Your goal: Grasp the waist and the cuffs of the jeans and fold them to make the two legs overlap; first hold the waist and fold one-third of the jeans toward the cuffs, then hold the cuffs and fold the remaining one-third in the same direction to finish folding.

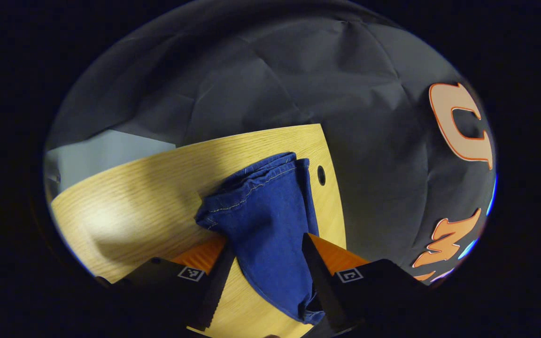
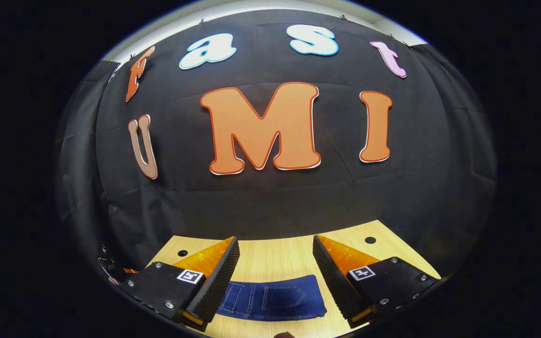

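Left gripper view: the jeans (image 1: pixel 263 220) lie on the wooden tabletop (image 1: pixel 134 211) in the middle of the frame, a blue bundle of denim running from the centre down to the bottom edge. The cuff end, with its stitched hems, sits toward the upper middle, just beside a small dark hole (image 1: pixel 321 175) in the tabletop near the board's right edge. The left gripper (image 1: pixel 266 263) stands apart at the bottom of the frame, one finger on each side of the cloth — whether either finger touches the denim cannot be told.

Right gripper view: the right gripper (image 2: pixel 275 267) is also spread wide at the bottom of the frame, holding nothing. Between its fingers, low in the frame, lies the waist part of the jeans (image 2: pixel 275 298) — a back pocket facing up — flat on the tabletop (image 2: pixel 275 258).
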The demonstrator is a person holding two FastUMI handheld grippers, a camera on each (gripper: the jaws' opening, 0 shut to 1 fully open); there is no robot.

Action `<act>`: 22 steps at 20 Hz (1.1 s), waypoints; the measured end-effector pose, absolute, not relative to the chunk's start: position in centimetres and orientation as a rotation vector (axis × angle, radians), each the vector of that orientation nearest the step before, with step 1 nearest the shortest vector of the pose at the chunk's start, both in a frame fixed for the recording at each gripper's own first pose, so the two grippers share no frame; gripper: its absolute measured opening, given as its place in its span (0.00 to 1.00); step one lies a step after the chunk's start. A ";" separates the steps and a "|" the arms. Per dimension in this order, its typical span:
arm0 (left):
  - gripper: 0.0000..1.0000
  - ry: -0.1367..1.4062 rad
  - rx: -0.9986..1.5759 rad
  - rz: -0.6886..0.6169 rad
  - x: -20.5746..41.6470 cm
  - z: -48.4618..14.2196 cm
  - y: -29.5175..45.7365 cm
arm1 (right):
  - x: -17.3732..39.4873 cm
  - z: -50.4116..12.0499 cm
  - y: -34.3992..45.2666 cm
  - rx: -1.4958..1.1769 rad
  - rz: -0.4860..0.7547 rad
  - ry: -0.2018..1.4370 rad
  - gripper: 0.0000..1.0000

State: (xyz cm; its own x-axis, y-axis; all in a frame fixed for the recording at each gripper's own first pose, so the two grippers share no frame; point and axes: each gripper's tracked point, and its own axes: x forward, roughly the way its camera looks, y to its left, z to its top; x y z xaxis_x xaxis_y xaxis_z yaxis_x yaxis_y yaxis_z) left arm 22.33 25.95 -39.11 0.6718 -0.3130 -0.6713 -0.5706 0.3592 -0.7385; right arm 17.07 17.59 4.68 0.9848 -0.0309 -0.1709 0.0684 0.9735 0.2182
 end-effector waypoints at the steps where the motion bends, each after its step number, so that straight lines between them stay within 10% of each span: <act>1: 0.86 0.861 -1.240 0.202 22.5 -39.4 25.9 | 17.1 4.7 17.1 0.221 -0.048 0.169 0.96; 4: 0.68 0.851 -1.303 0.236 23.0 -40.8 25.8 | 16.9 4.6 15.8 0.220 -0.050 0.179 0.97; 9: 0.07 0.832 -1.208 0.292 22.0 -40.6 26.2 | 16.0 3.5 12.6 0.199 -0.078 0.197 0.96; 22: 0.05 0.670 -0.948 0.125 23.5 -29.5 22.4 | 16.8 3.8 11.6 0.238 -0.016 0.178 0.97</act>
